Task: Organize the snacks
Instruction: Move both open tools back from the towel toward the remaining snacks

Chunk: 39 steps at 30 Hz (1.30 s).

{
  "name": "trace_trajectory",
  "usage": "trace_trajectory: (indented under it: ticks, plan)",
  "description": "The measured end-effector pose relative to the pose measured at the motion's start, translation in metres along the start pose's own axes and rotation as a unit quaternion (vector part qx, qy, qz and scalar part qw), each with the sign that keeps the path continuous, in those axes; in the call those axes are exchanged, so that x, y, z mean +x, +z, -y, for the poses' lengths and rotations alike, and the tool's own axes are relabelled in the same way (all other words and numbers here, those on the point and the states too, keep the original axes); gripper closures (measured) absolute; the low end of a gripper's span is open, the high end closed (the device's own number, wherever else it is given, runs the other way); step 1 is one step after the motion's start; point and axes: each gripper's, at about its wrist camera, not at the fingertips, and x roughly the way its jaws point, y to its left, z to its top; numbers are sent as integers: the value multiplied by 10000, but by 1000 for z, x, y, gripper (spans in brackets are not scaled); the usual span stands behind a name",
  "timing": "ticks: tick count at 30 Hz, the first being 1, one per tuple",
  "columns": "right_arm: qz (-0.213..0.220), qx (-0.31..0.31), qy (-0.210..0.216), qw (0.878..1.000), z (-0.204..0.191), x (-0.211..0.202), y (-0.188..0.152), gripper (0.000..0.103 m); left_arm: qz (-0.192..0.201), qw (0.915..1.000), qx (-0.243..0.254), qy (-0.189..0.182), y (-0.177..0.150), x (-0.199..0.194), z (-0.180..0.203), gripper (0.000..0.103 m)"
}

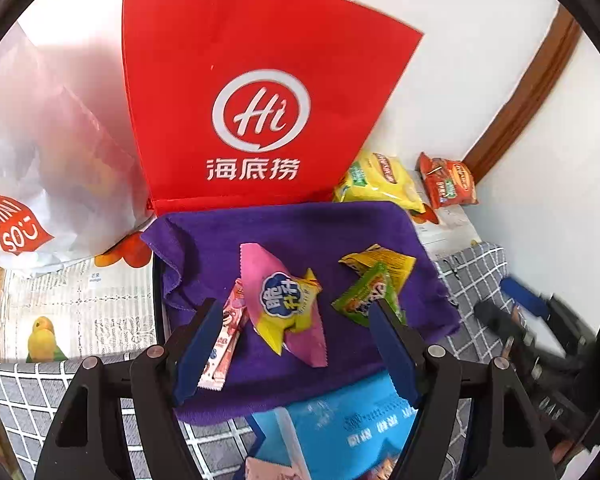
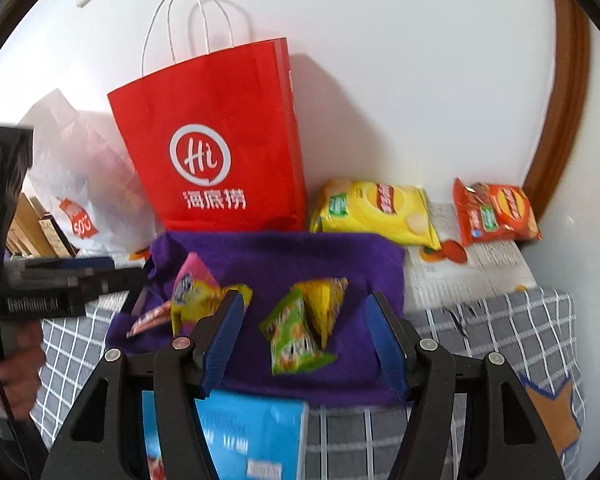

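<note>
Your left gripper (image 1: 296, 344) hangs spread wide over the purple towel (image 1: 300, 232), gripping nothing. Between its blue pads (image 1: 198, 344) lies the pink pack (image 1: 284, 308), with the thin stick pack (image 1: 228, 344) touching its 9 o'clock edge and lying partly under the left pad. At 2 o'clock from the pink pack, the green pack (image 1: 364, 300) overlaps the yellow pack (image 1: 384, 262).

Your right gripper (image 2: 304, 340) is likewise released and empty, and the green pack (image 2: 292, 336) and yellow pack (image 2: 326, 296) sit between its fingers on the towel (image 2: 284, 252). The pink pack (image 2: 192, 288) lies at 10 o'clock from its left pad.

At the towel's 12 o'clock edge the red bag (image 2: 216, 136) stands upright against the wall. The yellow chips (image 2: 376, 212) lie just beside the bag at 3 o'clock, and the red chips (image 2: 496, 212) are further that way. A white bag (image 2: 84, 184) slumps at the red bag's 9 o'clock side. A blue box (image 2: 252, 432) touches the towel's 6 o'clock edge.
</note>
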Motion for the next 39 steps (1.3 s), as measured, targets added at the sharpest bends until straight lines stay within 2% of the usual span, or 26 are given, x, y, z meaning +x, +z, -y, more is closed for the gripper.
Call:
trace_trajectory:
  ticks: [7,15,29,39]
  plan:
    - [-225,66,106,9997,-4,-32,-36,40,267,9996,44,-10,-9,-43,10,29]
    - [-211,-7,163,9996,-18,-57,-66,40,251,9994,128,217,-51,-70,7,29]
    - [-364,-249,551,9975,-55,-73,-109,40,22,9989,-352,317,-128,-84,-24,29]
    - [-454,-203,685,9964,-66,-73,-126,40,-57,9971,-653,397,-160,-89,-50,29]
